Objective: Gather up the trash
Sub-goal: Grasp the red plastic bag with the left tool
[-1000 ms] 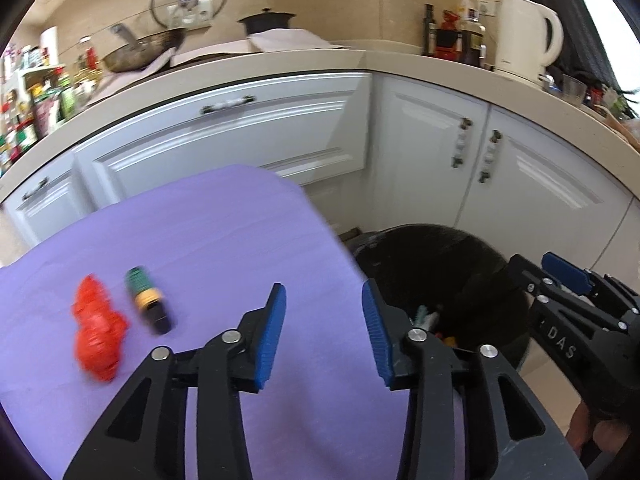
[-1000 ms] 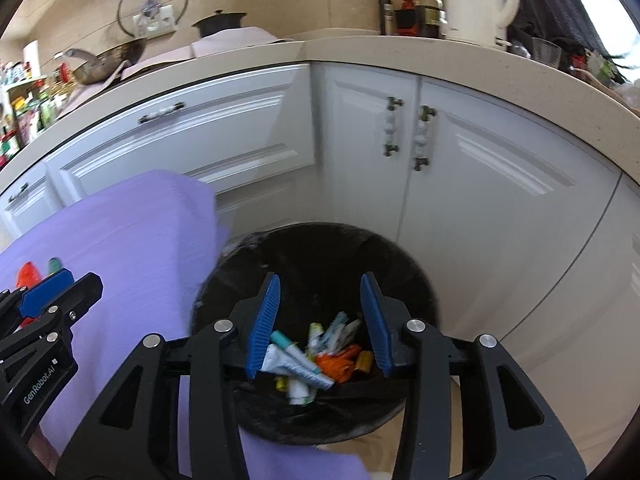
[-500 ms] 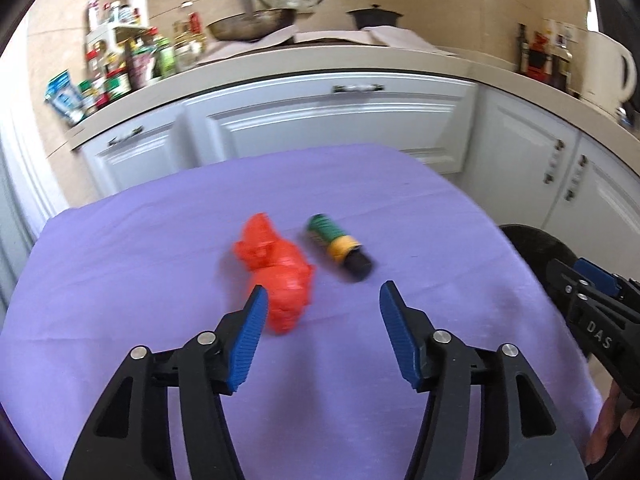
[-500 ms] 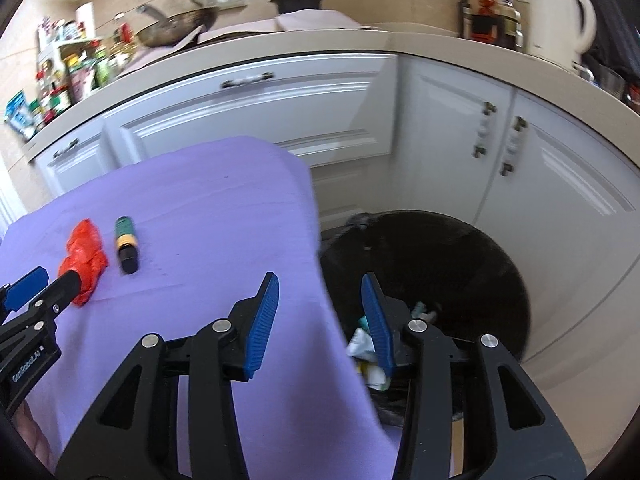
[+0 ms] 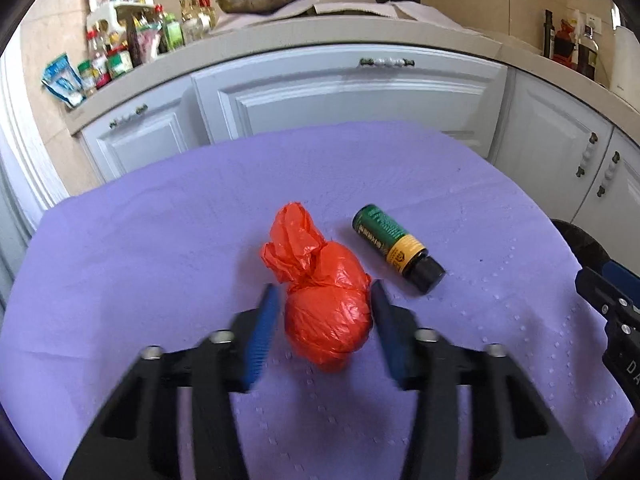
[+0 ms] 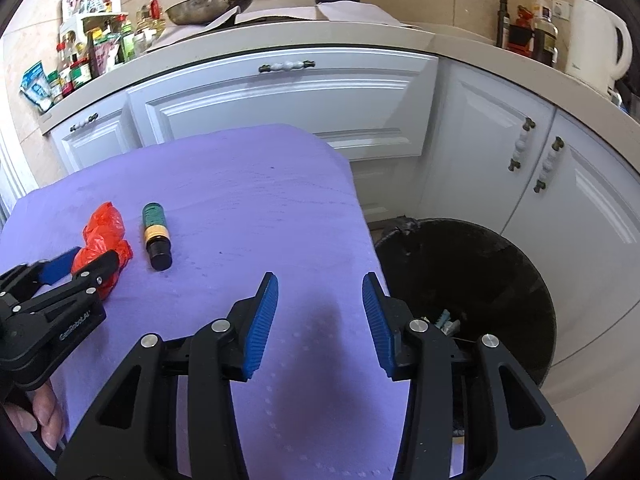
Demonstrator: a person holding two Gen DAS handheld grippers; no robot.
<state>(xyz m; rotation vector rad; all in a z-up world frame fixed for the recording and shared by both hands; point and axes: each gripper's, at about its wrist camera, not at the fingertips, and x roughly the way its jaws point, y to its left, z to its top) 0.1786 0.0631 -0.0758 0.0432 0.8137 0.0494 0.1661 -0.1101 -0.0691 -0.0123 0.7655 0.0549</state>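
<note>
- Left gripper [image 5: 322, 312] is closing; blue pads are seen on either side of the red bag bundle [image 5: 326, 320], narrow gaps still visible, so not yet clamped.
- Bundle lies directly ahead between the jaws, on the purple cloth [image 5: 160, 240]; its long axis runs away from the claw, round body nearest, knotted tail farthest.
- Green-and-yellow bottle [image 5: 396, 254] lies just beside the bundle on its right, apart from it, cap end nearer, axis slanted.
- Right gripper [image 6: 318, 316] is held part-open and empty, well right of the bundle, over the cloth edge; judged the farther hand.
- Black bin [image 6: 500, 264] stands beyond the cloth edge, far right of the bundle, trash seen inside.
</note>
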